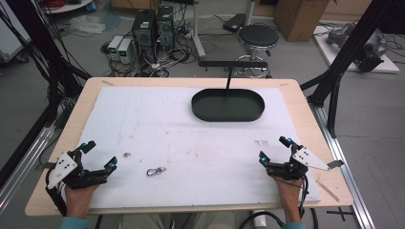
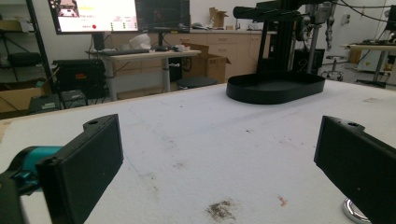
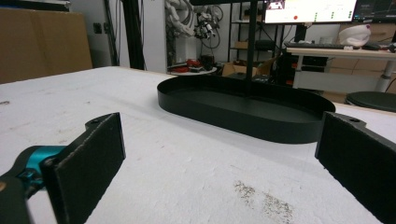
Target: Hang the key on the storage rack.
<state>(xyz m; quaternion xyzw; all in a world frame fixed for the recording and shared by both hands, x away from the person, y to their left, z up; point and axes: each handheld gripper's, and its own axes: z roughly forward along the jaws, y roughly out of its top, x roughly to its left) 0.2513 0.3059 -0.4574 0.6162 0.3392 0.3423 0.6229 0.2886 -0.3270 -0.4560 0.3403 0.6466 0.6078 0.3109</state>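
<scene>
One metal clip on our worktop, just right of the left hand-held gripper, nearer than the right hand-held gripper; both released.

Tray: we see matt black, smooth.
Clip: shiny metal.
Table: pale wood; white cover rough.

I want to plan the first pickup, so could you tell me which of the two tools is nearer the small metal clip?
The left tool: the metal clip lies just beside it on the white mat, while the right tool rests far across, toward the opposite edge.
</scene>
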